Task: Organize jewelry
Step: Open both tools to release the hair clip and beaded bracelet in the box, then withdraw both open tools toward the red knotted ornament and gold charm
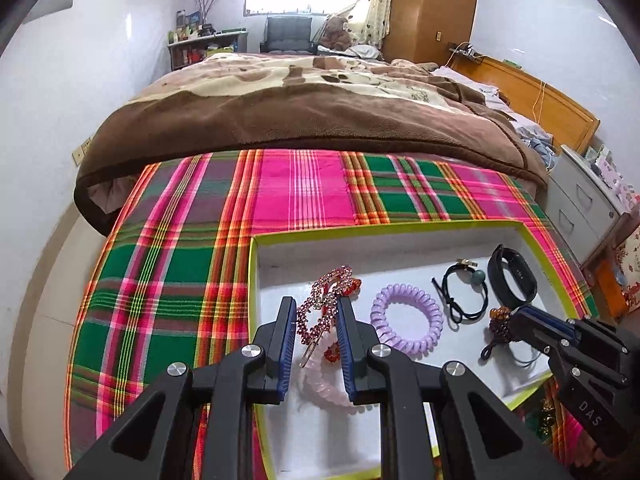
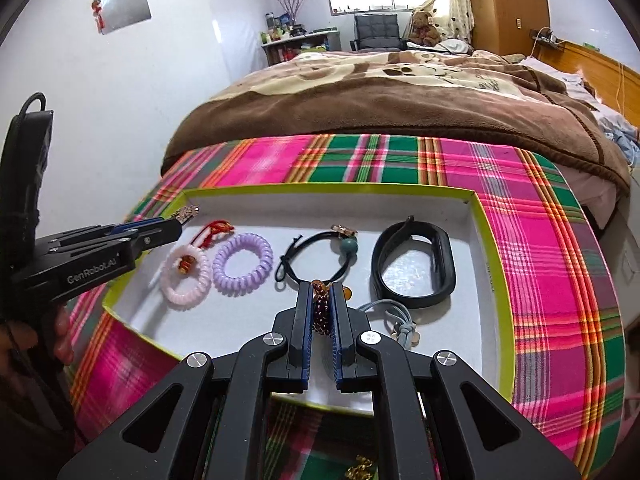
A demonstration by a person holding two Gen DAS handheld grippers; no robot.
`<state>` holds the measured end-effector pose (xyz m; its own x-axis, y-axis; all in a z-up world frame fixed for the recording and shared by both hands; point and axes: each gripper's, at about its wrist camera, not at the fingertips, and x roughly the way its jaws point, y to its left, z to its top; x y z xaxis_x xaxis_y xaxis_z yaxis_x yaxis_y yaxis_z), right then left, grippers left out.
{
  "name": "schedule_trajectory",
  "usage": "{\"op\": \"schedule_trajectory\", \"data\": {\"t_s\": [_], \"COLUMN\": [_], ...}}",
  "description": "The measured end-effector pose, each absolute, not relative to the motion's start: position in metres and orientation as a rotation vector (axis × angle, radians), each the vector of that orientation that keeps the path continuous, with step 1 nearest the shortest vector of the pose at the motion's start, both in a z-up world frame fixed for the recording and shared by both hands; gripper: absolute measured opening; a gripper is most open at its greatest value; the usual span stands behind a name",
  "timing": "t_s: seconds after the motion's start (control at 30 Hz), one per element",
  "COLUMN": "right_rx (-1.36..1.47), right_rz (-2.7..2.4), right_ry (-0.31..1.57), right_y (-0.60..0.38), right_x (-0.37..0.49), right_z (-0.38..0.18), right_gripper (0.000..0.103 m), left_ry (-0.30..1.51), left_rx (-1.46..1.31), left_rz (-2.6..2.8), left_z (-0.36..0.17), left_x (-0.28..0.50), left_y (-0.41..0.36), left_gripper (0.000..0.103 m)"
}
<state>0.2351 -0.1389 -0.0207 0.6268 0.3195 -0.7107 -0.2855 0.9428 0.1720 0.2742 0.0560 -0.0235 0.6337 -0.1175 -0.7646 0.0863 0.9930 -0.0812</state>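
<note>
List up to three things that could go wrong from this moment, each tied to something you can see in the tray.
1. The right gripper pinches a dark beaded piece close to the black cord tie and the grey cord; lifting may snag one.
2. The left gripper holds the rhinestone hair clip above the pink coil tie; a loose grip might drop it there.
3. Both grippers work inside one tray and could bump.
</note>
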Motion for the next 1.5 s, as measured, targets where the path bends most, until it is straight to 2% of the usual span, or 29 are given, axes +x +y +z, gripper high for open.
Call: {"op": "schedule_trajectory", "data": {"t_s": [0.37, 0.7, 0.83, 1.03, 1.13, 1.5], "right_rx": [0.024, 0.054, 0.051, 0.065, 0.072, 0.094], "right_rz": [0.343, 0.357, 0.355, 0.344, 0.339, 0.329], "right_ry": [0.813, 0.826, 0.819, 0.809, 0.809, 0.783], "right_y": [-0.131, -0.134, -0.133, -0.136, -0.138, -0.146], "right_x": [0.234, 0.236, 0.235, 0.234, 0.233, 0.221], "right_z": [-0.021, -0.023, -0.021, -0.019, -0.018, -0.010], "right_gripper": [0.008, 0.014, 0.021, 0.025, 0.036, 0.037], "left_ry": [0.892, 0.896, 0.897, 0.899, 0.894, 0.856], "left_rx": [-0.045, -0.032, -0.030, -0.029, -0.030, -0.028], "left_rz": [-0.118, -0.124, -0.121, -0.130, -0.136, -0.135], "left_z": [-0.031, -0.032, -0.031, -0.029, -0.025, -0.008], "left_x": [0.278, 0.277, 0.275, 0.270, 0.267, 0.241], "left_y": [0.055, 0.051, 0.049, 0.046, 0.044, 0.039], "left_gripper": [0.020, 0.020, 0.022, 0.029, 0.031, 0.033]}}
